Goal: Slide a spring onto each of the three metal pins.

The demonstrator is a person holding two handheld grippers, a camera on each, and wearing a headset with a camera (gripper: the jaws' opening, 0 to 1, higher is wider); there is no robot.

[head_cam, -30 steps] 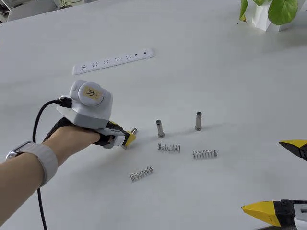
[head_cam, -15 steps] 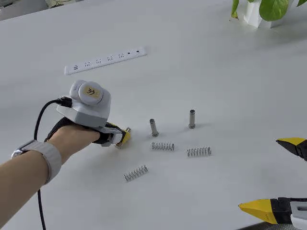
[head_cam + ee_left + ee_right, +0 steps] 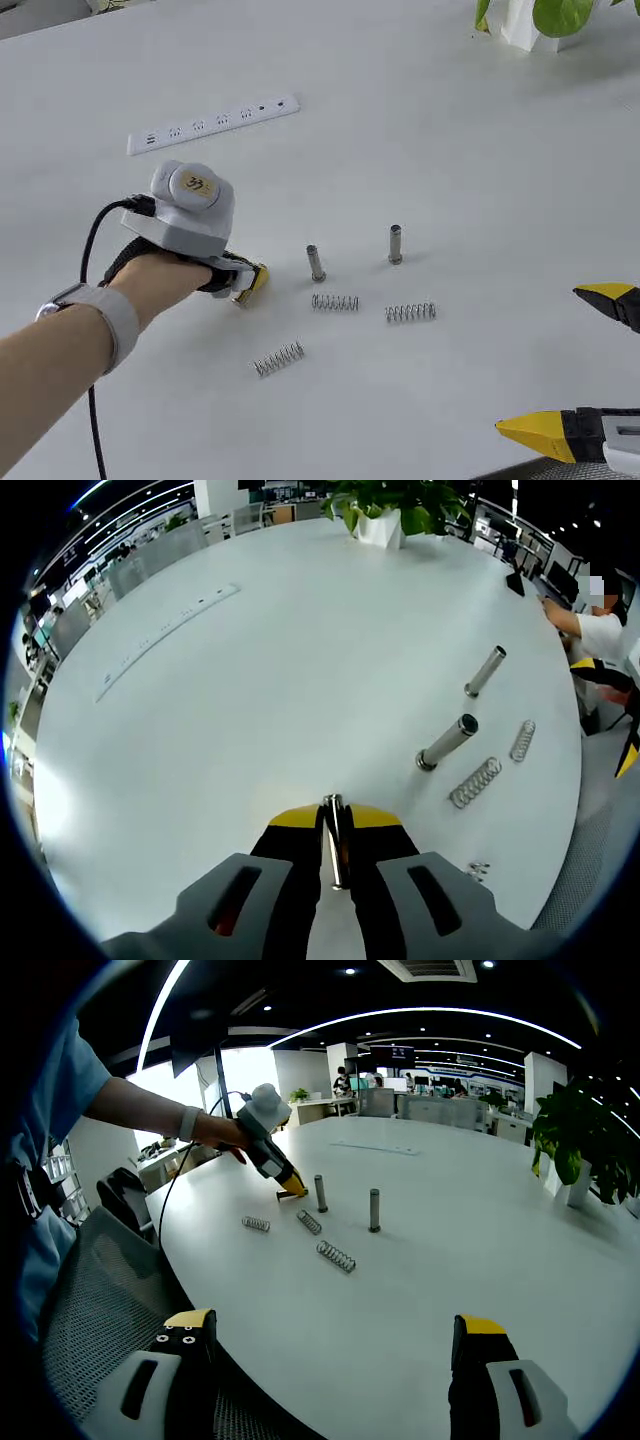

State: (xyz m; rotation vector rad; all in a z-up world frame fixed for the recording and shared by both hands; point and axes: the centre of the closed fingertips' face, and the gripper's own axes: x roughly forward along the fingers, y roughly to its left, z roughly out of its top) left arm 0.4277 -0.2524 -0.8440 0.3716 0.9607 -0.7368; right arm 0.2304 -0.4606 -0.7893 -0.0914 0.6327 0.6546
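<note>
The left gripper (image 3: 247,285) is pinching the 3rd metal pin (image 3: 334,845) between its fingers (image 3: 295,818), probably to stand it beside the 2 upright pins (image 3: 315,263) (image 3: 395,244) in the middle of the worktop (image 3: 450,150), where 3 springs (image 3: 335,302) (image 3: 411,312) (image 3: 279,358) are lying, while the right gripper (image 3: 540,360) is hovering, fingers spread, at the near edge.

the table (image 3: 480,150) is smooth, matt white; the standing pins (image 3: 315,264) (image 3: 395,244) are dull grey metal and the springs (image 3: 335,302) (image 3: 411,312) (image 3: 279,358) thin bright wire. the third pin (image 3: 334,855) gleams as polished metal between the left gripper's (image 3: 333,815) yellow plastic tips, under matt grey plastic housing. at 11 o'clock the power strip (image 3: 213,122) looks like white plastic.
</note>
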